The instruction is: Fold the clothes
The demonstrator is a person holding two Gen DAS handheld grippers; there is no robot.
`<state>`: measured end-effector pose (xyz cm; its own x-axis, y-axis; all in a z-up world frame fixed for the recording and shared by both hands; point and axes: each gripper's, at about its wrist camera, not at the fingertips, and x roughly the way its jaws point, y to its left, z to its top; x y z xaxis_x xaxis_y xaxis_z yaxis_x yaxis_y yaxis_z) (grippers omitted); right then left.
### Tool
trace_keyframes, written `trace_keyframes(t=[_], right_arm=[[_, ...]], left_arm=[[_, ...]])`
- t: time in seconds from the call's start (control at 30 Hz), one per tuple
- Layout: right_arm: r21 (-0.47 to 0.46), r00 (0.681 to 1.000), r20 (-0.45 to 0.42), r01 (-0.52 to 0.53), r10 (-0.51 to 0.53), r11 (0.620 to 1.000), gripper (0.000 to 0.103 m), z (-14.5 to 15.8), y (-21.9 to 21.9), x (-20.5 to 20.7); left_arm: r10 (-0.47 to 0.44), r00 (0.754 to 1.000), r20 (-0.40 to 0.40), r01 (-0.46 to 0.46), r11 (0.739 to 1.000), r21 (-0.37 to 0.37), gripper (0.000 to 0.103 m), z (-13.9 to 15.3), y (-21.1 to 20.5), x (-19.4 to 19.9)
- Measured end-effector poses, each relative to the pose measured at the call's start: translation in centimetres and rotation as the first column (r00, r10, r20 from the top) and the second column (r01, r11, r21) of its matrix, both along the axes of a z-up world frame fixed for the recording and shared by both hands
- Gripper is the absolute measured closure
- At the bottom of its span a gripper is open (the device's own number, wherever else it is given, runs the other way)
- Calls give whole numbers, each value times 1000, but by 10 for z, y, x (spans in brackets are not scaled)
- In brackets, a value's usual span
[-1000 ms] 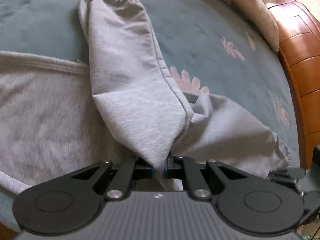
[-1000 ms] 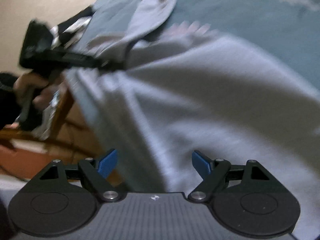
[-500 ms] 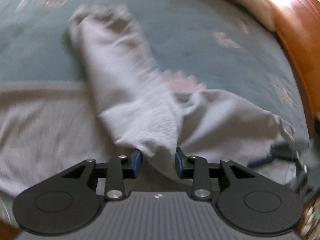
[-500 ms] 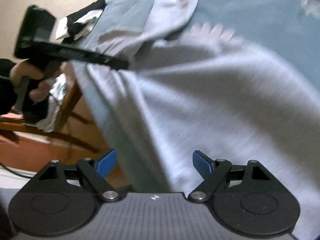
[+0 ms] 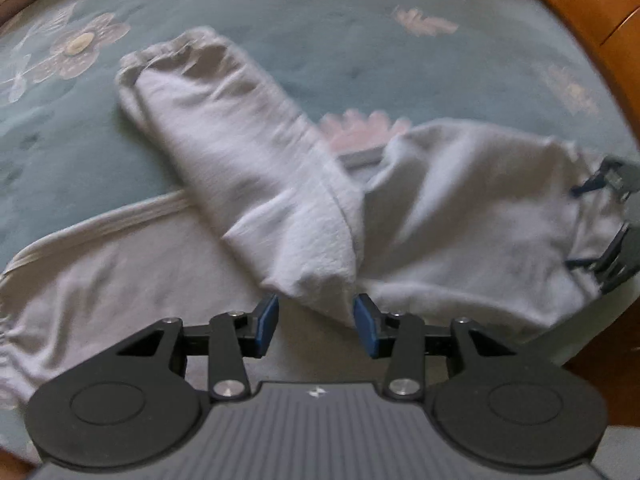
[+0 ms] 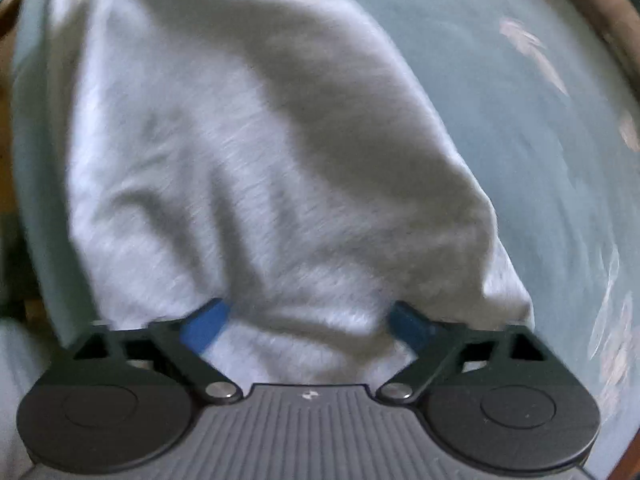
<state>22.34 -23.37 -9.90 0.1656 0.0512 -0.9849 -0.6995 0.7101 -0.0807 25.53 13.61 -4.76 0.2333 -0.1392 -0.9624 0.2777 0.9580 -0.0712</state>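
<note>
While both claws spread wider over grey sweatshirt (image 5: 460, 216), left gripper (image 5: 316, 320) straddles folded sleeve (image 5: 248, 168) unpinched; right gripper (image 6: 308, 320) empty. Next: grip sweatshirt's other side.

A home bedroom: a bed with a teal flowered bedspread (image 5: 360, 40), a polished wooden bed frame (image 5: 592, 4) curving along its far right edge.

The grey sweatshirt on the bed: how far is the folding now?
Done: one sleeve lies folded across the grey sweatshirt. In hand: nothing is gripped; the left gripper is opening around the sleeve's fold, the right gripper is opening above the other sleeve. Left: that sleeve and the body.
</note>
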Motion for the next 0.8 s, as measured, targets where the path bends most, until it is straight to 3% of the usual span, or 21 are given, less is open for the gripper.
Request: trace_keyframes(t=[0.1, 0.17, 0.27, 0.37, 0.43, 0.53, 0.67, 0.8], right_arm=[[89, 984, -60, 173, -168, 981, 0, -6, -20, 10], [123, 981, -51, 194, -189, 973, 0, -6, -26, 8], [154, 981, -19, 192, -191, 969, 0, -6, -31, 2], [176, 981, -5, 192, -194, 966, 0, -6, -35, 0], [181, 980, 3, 193, -197, 964, 0, -6, -37, 0], [189, 980, 13, 194, -200, 963, 0, -6, -39, -1], [210, 979, 28, 194, -204, 958, 0, -7, -43, -2], [195, 978, 27, 198, -207, 961, 0, -6, -42, 0]], left_arm=[[-11, 1000, 26, 10, 1000, 30, 62, 6, 5, -3], [-35, 998, 57, 35, 999, -9, 61, 10, -3, 1], [-119, 987, 104, 134, 980, -145, 60, 7, -31, 16], [-222, 969, 110, 245, 930, -274, 60, -9, -66, 26], [-290, 954, 75, 299, 900, -316, 60, -23, -84, 24], [-335, 942, 1, 319, 896, -309, 60, -36, -90, 11], [-313, 923, -225, 251, 931, -263, 60, -65, -72, -10], [-352, 911, -214, 296, 920, -256, 60, -50, -69, -22]])
